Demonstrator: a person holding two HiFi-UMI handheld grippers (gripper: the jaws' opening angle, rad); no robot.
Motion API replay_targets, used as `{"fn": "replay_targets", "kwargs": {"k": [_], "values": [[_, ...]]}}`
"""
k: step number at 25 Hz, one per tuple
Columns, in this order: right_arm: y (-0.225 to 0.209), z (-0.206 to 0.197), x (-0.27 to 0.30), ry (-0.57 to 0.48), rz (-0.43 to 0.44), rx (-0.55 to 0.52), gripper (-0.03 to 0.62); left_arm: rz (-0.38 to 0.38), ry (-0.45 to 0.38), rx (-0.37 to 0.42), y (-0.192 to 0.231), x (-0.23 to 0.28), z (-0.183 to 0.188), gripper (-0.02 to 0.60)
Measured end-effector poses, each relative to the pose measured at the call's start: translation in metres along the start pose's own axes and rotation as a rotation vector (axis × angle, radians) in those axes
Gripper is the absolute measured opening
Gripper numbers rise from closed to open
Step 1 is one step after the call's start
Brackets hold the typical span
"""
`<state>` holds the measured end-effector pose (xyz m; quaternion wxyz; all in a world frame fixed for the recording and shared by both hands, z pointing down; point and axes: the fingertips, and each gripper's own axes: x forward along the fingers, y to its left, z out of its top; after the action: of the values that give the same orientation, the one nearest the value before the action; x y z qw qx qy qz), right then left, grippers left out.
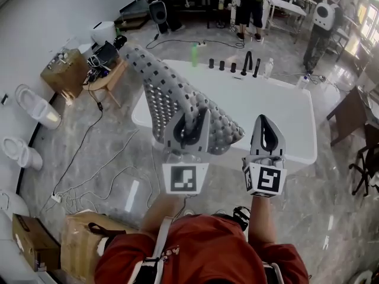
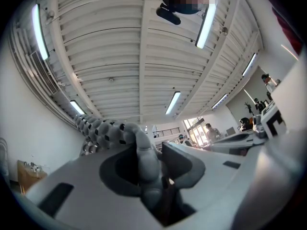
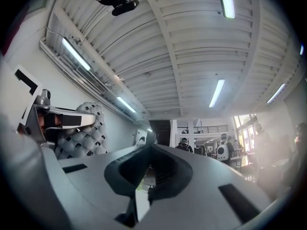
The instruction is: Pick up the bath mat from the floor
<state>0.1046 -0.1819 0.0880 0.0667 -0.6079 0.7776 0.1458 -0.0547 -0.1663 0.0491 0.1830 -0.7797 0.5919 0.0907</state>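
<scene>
The grey bath mat (image 1: 160,90), rubbery and full of square holes, hangs in the air in front of me, off the floor. My left gripper (image 1: 190,128) is shut on a bunched fold of it near its lower edge. In the left gripper view that fold (image 2: 145,163) is pinched between the jaws, and the mat's bumpy surface (image 2: 98,131) rises to the left. My right gripper (image 1: 265,130) is held up beside it at the right, shut and empty, apart from the mat. The right gripper view shows the mat (image 3: 84,131) at far left and the shut right gripper (image 3: 148,178).
A white table (image 1: 278,114) stands behind the mat, with a green bottle (image 1: 193,54) and dark items along its far edge. Toilets (image 1: 37,106) line the left wall. Cardboard boxes (image 1: 35,241) and cables (image 1: 89,182) lie on the floor at left. People stand at the back; chairs (image 1: 364,158) stand at right.
</scene>
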Motion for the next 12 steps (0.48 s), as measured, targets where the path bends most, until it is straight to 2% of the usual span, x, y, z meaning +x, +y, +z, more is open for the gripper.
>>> {"fn": "replay_targets", "kwargs": {"k": [6, 12], "values": [[-0.0029, -0.0004, -0.0032, 0.000, -0.004, 0.000, 0.012, -0.009, -0.013, 0.017, -0.0052, -0.0026, 0.0044, 0.130], [-0.0045, 0.0002, -0.0065, 0.006, -0.011, 0.011, 0.012, -0.007, -0.022, -0.005, -0.0061, -0.0063, 0.0093, 0.130]]}}
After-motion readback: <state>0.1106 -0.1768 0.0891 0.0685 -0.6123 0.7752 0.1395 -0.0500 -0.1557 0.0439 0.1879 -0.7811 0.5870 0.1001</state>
